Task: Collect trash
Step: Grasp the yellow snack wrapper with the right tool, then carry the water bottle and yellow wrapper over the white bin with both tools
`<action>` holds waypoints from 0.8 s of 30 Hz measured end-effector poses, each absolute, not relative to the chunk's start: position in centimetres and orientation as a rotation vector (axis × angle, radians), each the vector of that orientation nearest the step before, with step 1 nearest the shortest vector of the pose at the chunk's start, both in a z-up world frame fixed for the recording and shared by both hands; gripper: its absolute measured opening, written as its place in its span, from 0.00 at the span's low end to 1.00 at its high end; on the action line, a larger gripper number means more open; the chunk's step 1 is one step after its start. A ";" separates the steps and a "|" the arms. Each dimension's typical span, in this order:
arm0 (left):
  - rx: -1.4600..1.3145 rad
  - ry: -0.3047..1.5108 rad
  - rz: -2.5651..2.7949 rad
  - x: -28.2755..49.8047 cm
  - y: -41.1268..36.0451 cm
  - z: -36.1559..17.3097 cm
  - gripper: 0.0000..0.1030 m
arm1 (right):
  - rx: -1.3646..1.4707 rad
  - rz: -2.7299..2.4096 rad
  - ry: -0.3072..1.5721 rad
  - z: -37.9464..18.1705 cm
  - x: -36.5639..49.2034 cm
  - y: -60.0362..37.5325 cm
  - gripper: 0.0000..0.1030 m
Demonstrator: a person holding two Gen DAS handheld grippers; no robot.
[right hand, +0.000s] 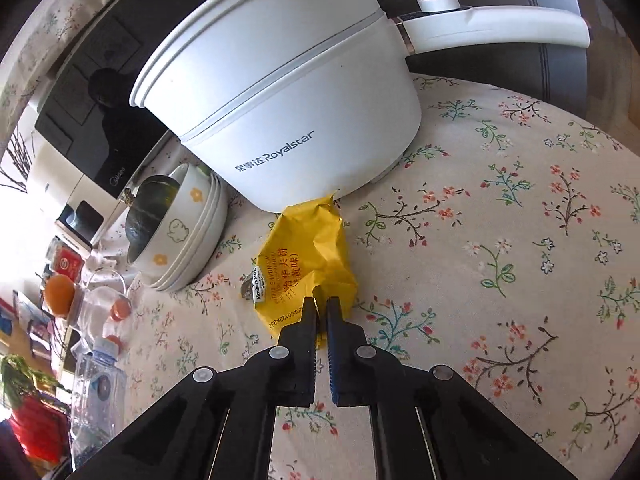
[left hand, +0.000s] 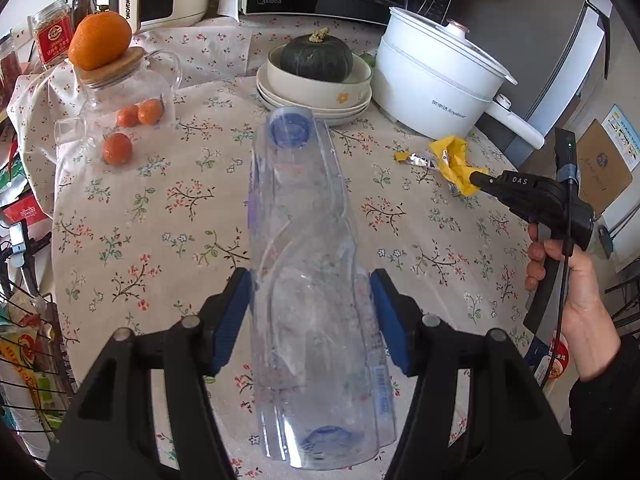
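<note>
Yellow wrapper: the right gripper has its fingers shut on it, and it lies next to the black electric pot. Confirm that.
Not quite. The pot is white, not black, as the right wrist view shows. The rest holds: the right gripper is shut on the yellow wrapper, which lies next to the pot's base.

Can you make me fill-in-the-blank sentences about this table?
1. The left gripper holds a clear plastic ____.
2. The right gripper pinches a ____ wrapper.
3. The green pumpkin sits in a ____.
4. The big orange sits on the jar's ____.

Missing words: bottle; yellow; bowl; lid
</note>
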State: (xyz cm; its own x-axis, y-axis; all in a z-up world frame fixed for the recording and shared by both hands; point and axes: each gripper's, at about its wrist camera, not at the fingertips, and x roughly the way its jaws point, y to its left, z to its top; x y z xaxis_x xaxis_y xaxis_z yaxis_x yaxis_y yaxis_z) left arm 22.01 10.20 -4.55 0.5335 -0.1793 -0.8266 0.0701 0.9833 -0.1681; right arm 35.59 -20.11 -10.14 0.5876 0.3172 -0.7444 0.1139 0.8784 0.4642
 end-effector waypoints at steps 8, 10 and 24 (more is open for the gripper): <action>-0.095 0.971 -0.203 19.6 8.3 -3.5 0.61 | 0.404 0.101 0.955 -5.7 28.4 -22.8 0.05; -0.097 0.964 -0.218 19.0 7.9 -3.1 0.61 | 0.385 0.073 0.973 -4.8 26.5 -23.6 0.05; -0.046 0.946 -0.343 15.6 2.0 -2.5 0.61 | 0.298 -0.064 1.029 -1.2 14.3 -30.3 0.05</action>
